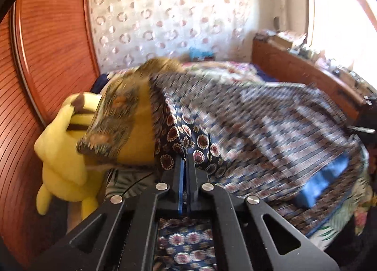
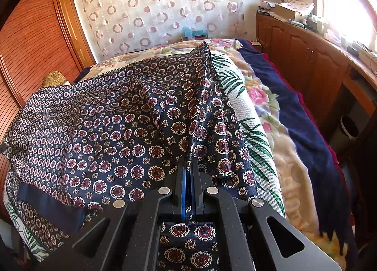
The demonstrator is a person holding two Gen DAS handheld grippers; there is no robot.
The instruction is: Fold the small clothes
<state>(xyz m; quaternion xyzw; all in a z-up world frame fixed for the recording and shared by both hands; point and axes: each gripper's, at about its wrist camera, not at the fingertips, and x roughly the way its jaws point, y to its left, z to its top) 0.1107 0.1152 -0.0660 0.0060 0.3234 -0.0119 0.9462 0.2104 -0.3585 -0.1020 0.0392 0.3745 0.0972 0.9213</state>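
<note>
Item: navy patterned garment (image 2: pixel 113 129), silky, printed with red-and-cream medallions and a band of small rings, with a plain navy hem strip (image 2: pixel 50 202) at its near left edge. It lies draped over a bed (image 2: pixel 266 115), pinched at two points.

Left tongs (image 1: pixel 186 164): pressed together on a fold of the garment (image 1: pixel 186 134); cloth runs between the blue pads and shows below the linkage. No earlier picture is at hand to compare.

Right tongs (image 2: pixel 188 169): pressed together on another fold, the cloth gathered into pleats that rise from the tips.

Seen only in the left wrist view: a yellow plush toy (image 1: pixel 63 148) at the left side of the bed, a brown-and-gold patterned cloth (image 1: pixel 113 120) lying over a yellow cushion beside it, and a blue object (image 1: pixel 322 181) at the right, on or under the blurred cloth; which, cannot be told. Much of this view is motion-blurred.

Seen only in the right wrist view: the garment in sharp focus, a white cover with green palm leaves (image 2: pixel 249 129) under it, a floral blanket (image 2: pixel 278 134) and a dark blue blanket (image 2: pixel 304 115) further right.

Room: slatted wooden wardrobe doors (image 2: pixel 30 42) at the left, a sheer curtain with circles (image 2: pixel 155 6) on the far wall, a cluttered wooden cabinet (image 2: pixel 306 54) below a bright window at the right.

Orientation: the garment's long axis runs roughly left to right across the bed, from the hem strip towards the right tongs; a pointed corner stands up towards the far wall.
</note>
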